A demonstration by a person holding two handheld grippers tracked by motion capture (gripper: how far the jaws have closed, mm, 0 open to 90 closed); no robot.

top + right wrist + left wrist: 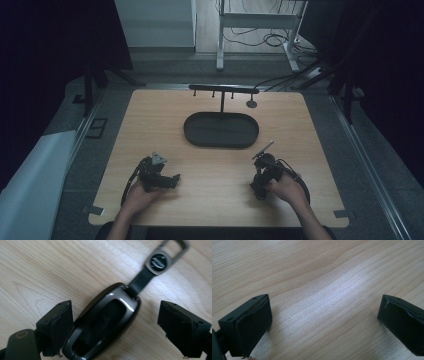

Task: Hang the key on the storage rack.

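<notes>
Now, both hands sit low on the wooden table [210,200], on the person's side of the black oval tray [221,130], which lies in the middle with bare wood all around it. The left gripper [172,181] rests near the table's front edge, left of the tray, and the left gripper view has its jaws spread wide over nothing but wood grain. The right gripper [115,330] sits on the near right side of the tray, jaws released and parted, and between them lies a dark key fob case [105,322], one side just beside a pad, the other pad well apart. Its strap [141,280] runs out to a round metal badge [158,261] and a clip ring [178,246] at the frame's upper edge. A black rack with pegs [223,90] stands behind the tray near the far edge.
</notes>
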